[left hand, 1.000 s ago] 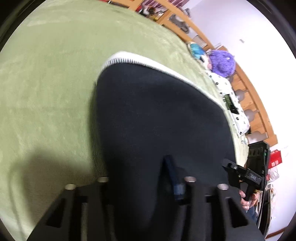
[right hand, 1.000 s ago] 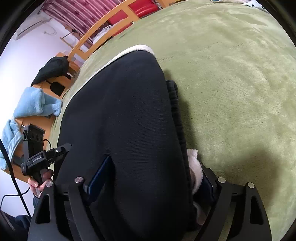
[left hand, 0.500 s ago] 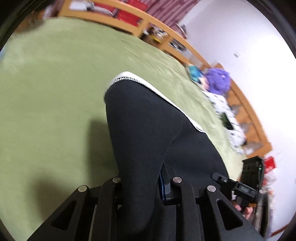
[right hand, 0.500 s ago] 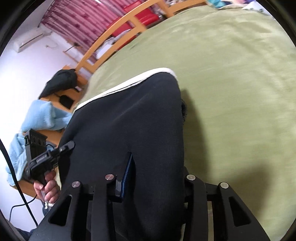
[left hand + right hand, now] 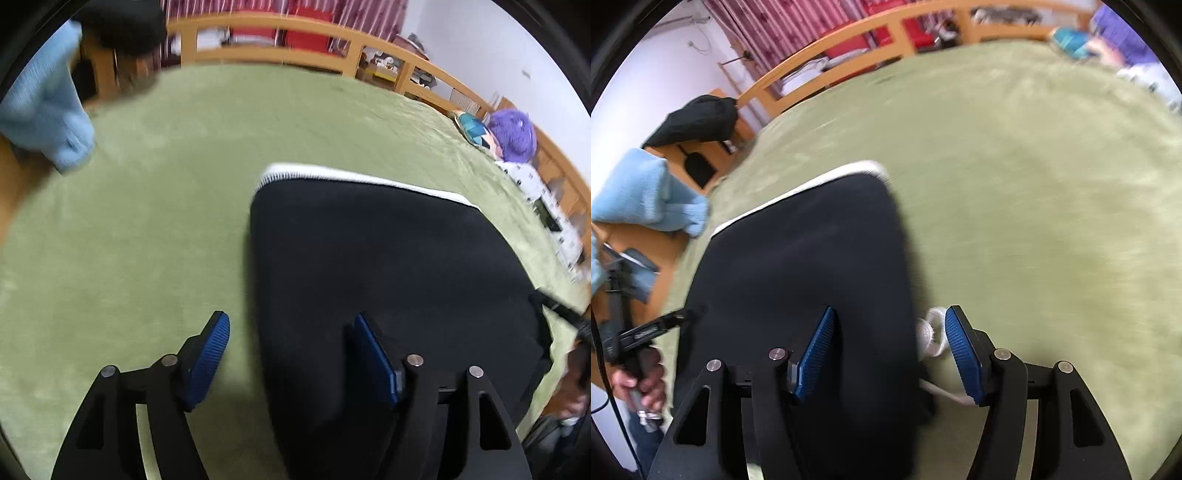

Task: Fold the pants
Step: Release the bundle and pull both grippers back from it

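Note:
The black pants (image 5: 388, 266) with a white lining edge lie folded flat on the green blanket (image 5: 147, 221). They also show in the right wrist view (image 5: 812, 258). My left gripper (image 5: 291, 332) is open above their near left corner, with one blue pad over the blanket and one over the cloth. My right gripper (image 5: 890, 328) is open above their near right corner, next to a white drawstring (image 5: 931, 332). Neither gripper holds anything.
A wooden bed rail (image 5: 295, 33) runs along the far side. A light blue towel (image 5: 44, 110) and a black garment (image 5: 698, 122) lie at the left. A purple plush toy (image 5: 513, 133) sits at the right edge. The other gripper and hand (image 5: 631, 354) show at the left.
Both grippers were shut on the pants and holding the cloth up. They have opened and let go, and the pants now lie flat. Both cameras have tipped up.

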The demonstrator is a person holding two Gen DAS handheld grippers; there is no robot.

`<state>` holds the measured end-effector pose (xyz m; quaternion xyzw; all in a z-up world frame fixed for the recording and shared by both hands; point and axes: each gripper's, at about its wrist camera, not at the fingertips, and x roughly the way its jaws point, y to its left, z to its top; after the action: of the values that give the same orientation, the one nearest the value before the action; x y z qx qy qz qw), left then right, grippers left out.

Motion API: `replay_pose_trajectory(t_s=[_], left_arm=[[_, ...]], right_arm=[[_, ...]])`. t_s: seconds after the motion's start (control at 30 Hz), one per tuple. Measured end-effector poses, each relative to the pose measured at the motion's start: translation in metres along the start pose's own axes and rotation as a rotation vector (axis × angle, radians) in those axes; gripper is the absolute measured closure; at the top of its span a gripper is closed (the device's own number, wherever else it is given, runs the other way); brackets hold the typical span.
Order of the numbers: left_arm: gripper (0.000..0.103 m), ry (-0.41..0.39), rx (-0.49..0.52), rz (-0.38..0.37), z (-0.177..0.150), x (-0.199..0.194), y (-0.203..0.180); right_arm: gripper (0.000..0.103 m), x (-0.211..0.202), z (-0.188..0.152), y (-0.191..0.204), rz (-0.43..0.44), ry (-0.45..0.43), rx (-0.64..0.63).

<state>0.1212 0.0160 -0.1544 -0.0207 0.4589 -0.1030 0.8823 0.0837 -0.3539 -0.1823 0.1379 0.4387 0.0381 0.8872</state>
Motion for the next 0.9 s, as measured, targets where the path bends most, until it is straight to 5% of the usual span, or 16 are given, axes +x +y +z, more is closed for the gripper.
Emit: replay_pose_trajectory(t_s=[0.23, 0.4, 0.5, 0.7, 0.9], left_arm=[[0.028, -0.057, 0.098, -0.071, -0.044, -0.039, -0.048], [0.027, -0.009, 0.156, 0.04, -0.109, -0.022, -0.058], [0.027, -0.021, 0.198, 0.079, -0.116, -0.033, -0.064], [0.026, -0.104, 0.066, -0.075, -0.1, -0.074, -0.046], [0.025, -0.03, 0.024, -0.016, -0.098, -0.041, -0.041]], right_arm=[[0.043, -0.05, -0.051, 0.034, 0.039, -0.138, -0.173], [0.044, -0.019, -0.1, 0.035, -0.061, -0.048, -0.215], [0.045, -0.002, -0.113, 0.035, -0.092, 0.027, -0.173], [0.048, -0.057, -0.1, 0.028, 0.033, -0.039, -0.127], [0.046, -0.094, -0.073, 0.033, 0.083, -0.192, -0.124]])
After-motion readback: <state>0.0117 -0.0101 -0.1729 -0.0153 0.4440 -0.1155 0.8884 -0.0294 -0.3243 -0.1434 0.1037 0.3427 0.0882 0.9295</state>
